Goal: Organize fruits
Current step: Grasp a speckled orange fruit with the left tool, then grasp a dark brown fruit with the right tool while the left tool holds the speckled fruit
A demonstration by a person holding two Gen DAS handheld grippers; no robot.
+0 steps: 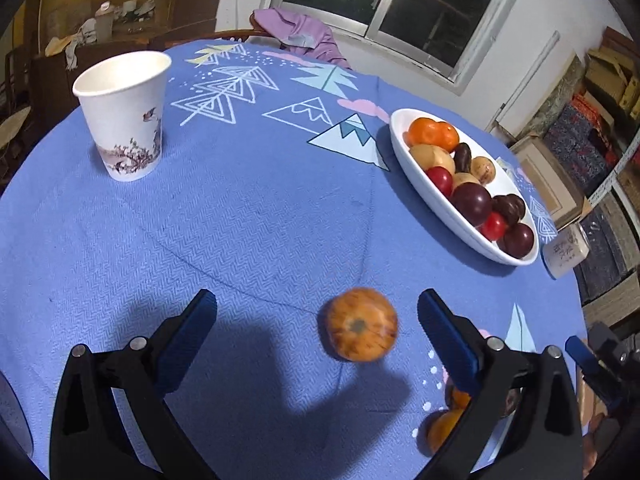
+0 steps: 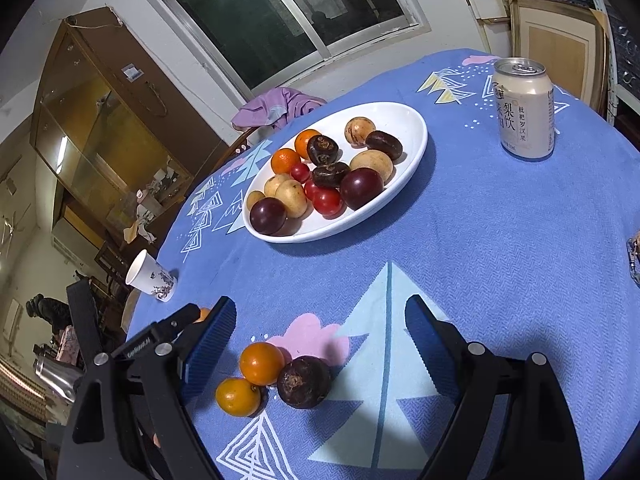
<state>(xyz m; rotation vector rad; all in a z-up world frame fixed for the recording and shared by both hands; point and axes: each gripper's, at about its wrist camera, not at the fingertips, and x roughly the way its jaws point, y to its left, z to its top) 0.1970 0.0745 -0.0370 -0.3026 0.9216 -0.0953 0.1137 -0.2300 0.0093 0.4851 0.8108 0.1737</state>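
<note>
Both of your grippers hang with their jaws spread wide and nothing between the pads. Your left gripper point(image 1: 318, 316) hovers above the blue patterned tablecloth point(image 1: 248, 216), and an orange-brown fruit point(image 1: 361, 324), blurred in the left wrist view, sits in the gap between its fingers, nearer the right-hand one and touching neither. Your right gripper point(image 2: 320, 320) frames a small cluster on the cloth: two small orange fruits point(image 2: 261, 363) point(image 2: 237, 396) touching each other, and a dark brown water chestnut point(image 2: 303, 381) pressed against the upper one. All three lie closer to the left finger than to the right. Farther back on the table, the white oval plate point(image 2: 404, 118) holds the sorted heap of tangerines, cherry tomatoes, dark plums, pale yellowish fruits and more chestnuts. You have a printed paper cup point(image 1: 124, 114) standing upright to the left, well apart from the plate, and a drink can point(image 2: 525, 109) standing near the plate's right end.
</note>
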